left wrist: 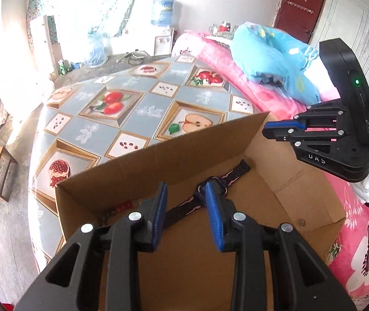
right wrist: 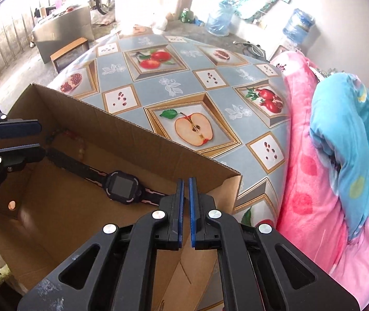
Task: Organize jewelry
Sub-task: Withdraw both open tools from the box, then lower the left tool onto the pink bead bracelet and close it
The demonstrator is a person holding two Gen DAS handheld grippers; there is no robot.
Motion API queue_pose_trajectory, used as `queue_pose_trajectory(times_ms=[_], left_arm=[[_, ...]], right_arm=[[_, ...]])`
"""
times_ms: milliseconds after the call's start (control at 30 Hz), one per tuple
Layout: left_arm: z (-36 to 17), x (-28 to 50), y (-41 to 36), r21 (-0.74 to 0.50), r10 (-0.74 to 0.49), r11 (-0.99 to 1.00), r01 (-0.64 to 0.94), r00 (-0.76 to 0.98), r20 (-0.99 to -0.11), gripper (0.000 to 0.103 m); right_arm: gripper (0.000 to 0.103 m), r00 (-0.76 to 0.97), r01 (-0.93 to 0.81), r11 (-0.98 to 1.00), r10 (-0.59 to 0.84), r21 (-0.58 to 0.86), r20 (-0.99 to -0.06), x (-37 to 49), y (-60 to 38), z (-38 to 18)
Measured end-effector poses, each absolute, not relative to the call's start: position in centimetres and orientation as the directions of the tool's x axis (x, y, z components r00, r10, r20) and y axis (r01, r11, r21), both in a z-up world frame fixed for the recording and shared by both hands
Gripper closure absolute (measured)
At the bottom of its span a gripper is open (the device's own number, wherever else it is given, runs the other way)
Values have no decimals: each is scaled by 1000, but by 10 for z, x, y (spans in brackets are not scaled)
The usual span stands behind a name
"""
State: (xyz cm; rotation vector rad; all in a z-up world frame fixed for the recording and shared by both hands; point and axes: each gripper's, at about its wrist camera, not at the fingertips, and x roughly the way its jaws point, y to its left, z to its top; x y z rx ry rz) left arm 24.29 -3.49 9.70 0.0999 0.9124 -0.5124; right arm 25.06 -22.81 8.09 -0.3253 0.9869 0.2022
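A black watch with pink trim lies flat on the floor of an open cardboard box. In the left wrist view its strap runs diagonally past my left gripper, which hovers above it, open, its blue pads clear of the strap. From the right wrist view the left gripper shows at the box's left end, beside the strap's tip. My right gripper hangs over the box's near right corner, shut with nothing in it; it also shows as the right gripper above the box's right end. A bead bracelet lies against the far wall.
The box rests on a table with a fruit-patterned cloth. A pink blanket and a blue quilt are piled to the right of it. Water jugs and a small wooden stool stand on the floor beyond.
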Motion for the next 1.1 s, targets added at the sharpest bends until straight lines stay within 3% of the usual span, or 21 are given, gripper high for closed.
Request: queue_pose_trajectory(times_ms=[167, 300, 533, 633, 900, 1100], left_arm=[[131, 209, -8, -160, -427, 882, 444, 606, -671, 73], [151, 163, 21, -192, -458, 882, 430, 685, -566, 66], [139, 72, 67, -212, -440, 897, 387, 754, -487, 60], [119, 42, 74, -220, -425, 905, 364, 753, -502, 60], [31, 16, 40, -151, -337, 934, 324, 653, -678, 60], [7, 19, 19, -125, -343, 921, 370, 613, -712, 60]], right_arm=[[95, 605, -266, 962, 115, -64, -788, 218, -238, 108], [75, 707, -231, 972, 196, 40, -680, 160, -243, 127], [58, 810, -214, 973, 224, 82, -541, 42, -238, 117], [54, 794, -194, 976, 216, 100, -568, 16, -226, 86], [54, 627, -116, 960, 269, 254, -731, 10, -196, -14], [54, 603, -116, 975, 221, 190, -767, 16, -178, -27]])
